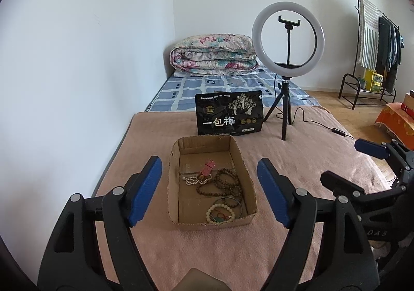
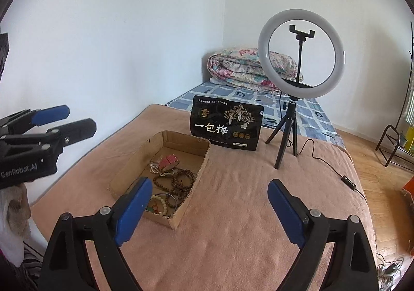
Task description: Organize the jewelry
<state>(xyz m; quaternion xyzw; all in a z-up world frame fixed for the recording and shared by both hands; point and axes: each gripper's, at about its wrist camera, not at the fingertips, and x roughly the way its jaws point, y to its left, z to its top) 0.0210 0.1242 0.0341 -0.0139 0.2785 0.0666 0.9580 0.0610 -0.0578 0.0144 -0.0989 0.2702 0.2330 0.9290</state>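
An open cardboard box [image 1: 249, 182] [image 2: 196, 169] sits on the pink blanket. It holds brown wooden bead strands [image 1: 227, 184] [image 2: 181, 181], a pale bead bracelet [image 1: 220, 214] [image 2: 161, 203], a white pearl strand [image 1: 192, 181] and a pink strap piece [image 1: 208, 168] [image 2: 169, 161]. My left gripper [image 1: 209, 192] is open and empty, hovering above the box's near side. My right gripper [image 2: 209, 209] is open and empty, to the right of the box; it also shows in the left wrist view [image 1: 349, 161].
A black snack bag [image 1: 229, 113] [image 2: 226, 122] stands behind the box. A ring light on a tripod [image 1: 287, 63] [image 2: 300, 78] stands right of it, its cable trailing right. A folded quilt [image 1: 213, 55] lies at the back. Wall at left.
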